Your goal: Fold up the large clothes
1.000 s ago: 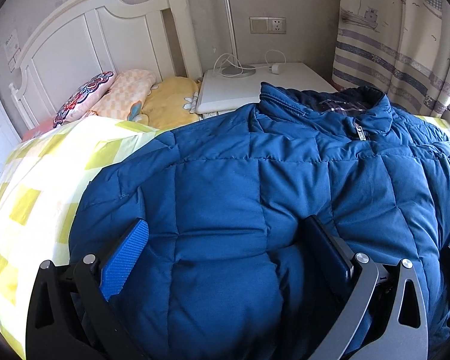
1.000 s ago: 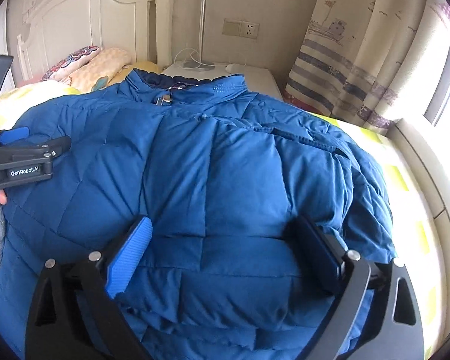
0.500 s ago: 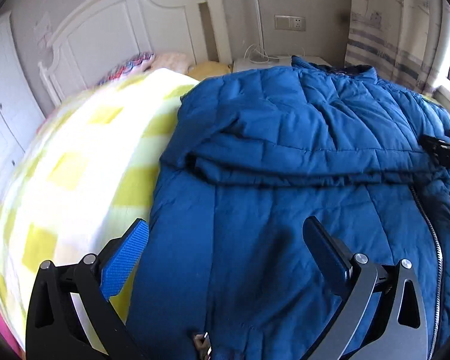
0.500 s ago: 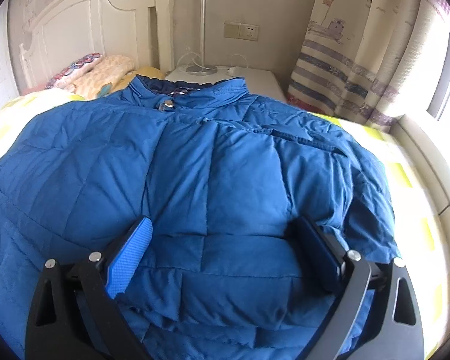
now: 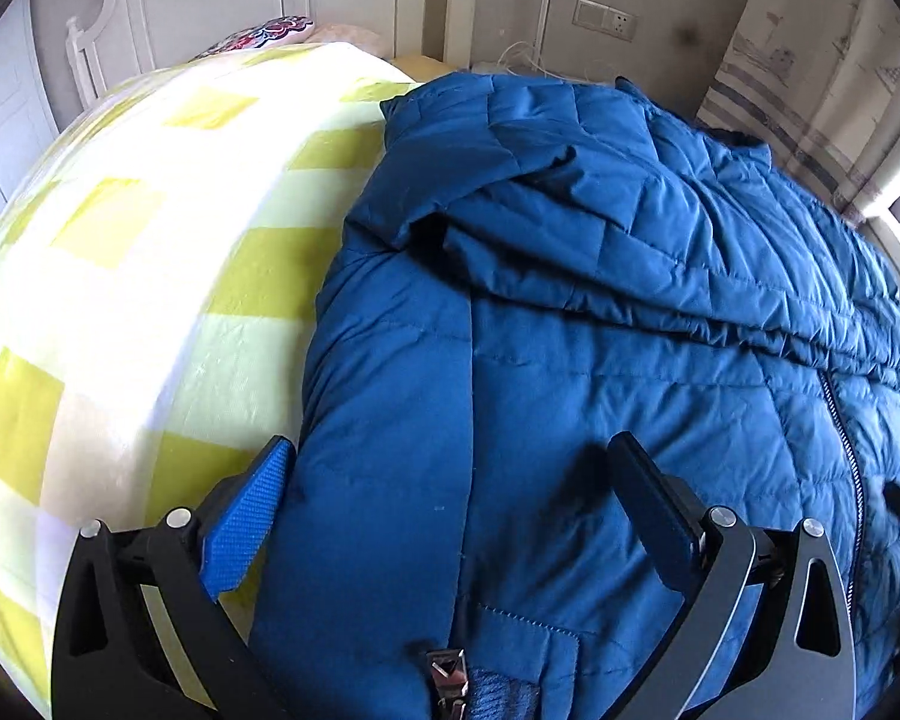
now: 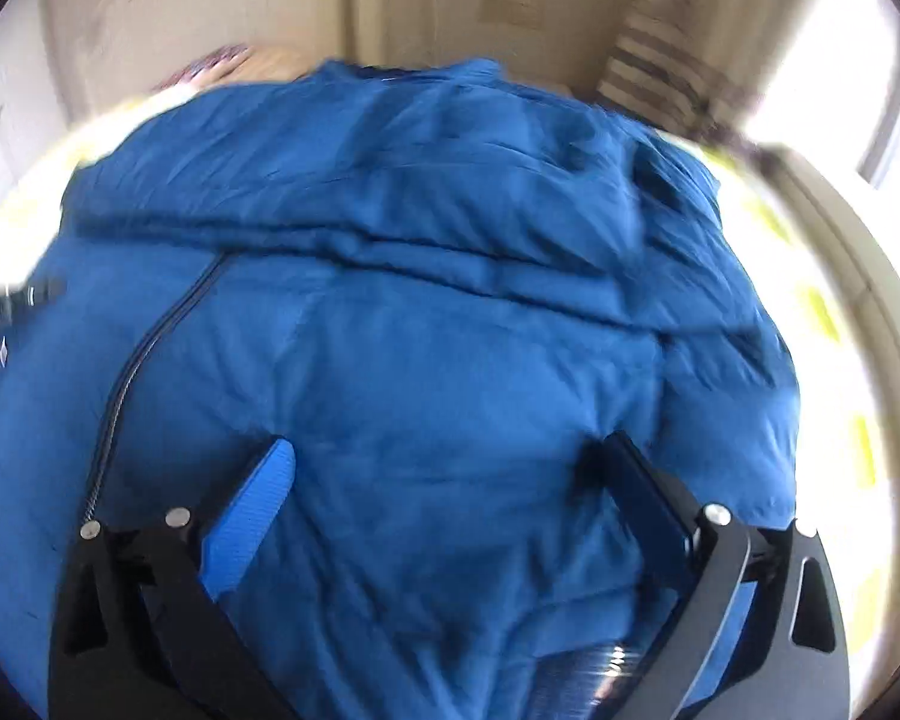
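Note:
A big blue quilted down jacket (image 5: 600,330) lies on the bed with its sleeves folded across the chest as a thick band; its zipper (image 5: 843,420) runs down the right side. My left gripper (image 5: 450,456) is open and empty, low over the jacket's lower left part near the hem. The right wrist view is motion-blurred: the jacket (image 6: 438,324) fills it, with the zipper (image 6: 132,372) at the left. My right gripper (image 6: 444,456) is open and empty over the lower right part.
A yellow-and-white checked bedspread (image 5: 138,276) covers the bed left of the jacket. A white headboard (image 5: 120,54), patterned pillows (image 5: 258,36), a wall socket (image 5: 606,18) and a striped curtain (image 5: 810,78) stand at the back. The left gripper's tip (image 6: 24,300) shows at the left edge.
Both grippers have pulled back from the collar end toward the hem. The sleeves now lie as a folded band across the chest, and the zipper has come into view.

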Demonstrator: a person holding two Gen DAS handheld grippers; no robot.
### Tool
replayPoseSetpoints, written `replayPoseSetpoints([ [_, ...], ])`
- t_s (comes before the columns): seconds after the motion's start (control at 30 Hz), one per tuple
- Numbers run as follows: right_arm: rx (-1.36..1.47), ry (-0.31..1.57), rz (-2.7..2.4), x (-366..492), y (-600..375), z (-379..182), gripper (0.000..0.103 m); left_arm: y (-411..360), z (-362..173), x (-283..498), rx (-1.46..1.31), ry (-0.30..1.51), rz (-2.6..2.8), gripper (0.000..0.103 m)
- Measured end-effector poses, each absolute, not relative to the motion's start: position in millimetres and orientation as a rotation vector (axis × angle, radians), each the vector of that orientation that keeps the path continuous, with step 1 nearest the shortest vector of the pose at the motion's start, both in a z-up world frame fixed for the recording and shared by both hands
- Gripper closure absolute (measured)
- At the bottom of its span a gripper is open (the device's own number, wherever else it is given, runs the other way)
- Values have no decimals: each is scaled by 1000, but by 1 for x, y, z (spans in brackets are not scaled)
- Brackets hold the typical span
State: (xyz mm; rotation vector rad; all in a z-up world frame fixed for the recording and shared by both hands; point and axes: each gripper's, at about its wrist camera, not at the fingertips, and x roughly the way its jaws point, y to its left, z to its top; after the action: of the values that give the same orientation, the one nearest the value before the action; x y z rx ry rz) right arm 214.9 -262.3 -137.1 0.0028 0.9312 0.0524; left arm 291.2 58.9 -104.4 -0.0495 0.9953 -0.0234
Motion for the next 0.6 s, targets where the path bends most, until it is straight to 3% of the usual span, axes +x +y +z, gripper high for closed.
replayPoseSetpoints([
  [0.23,-4,940,68,216,-262,-132,2,69,-100,276,-71,962,35,4],
  [0.4,33,840,86,179,-267,-118,3,62,-73,211,-11,842,15,4],
  [0.6,-151,850,126,119,-234,-126,2,8,-98,147,374,802,2,4],
])
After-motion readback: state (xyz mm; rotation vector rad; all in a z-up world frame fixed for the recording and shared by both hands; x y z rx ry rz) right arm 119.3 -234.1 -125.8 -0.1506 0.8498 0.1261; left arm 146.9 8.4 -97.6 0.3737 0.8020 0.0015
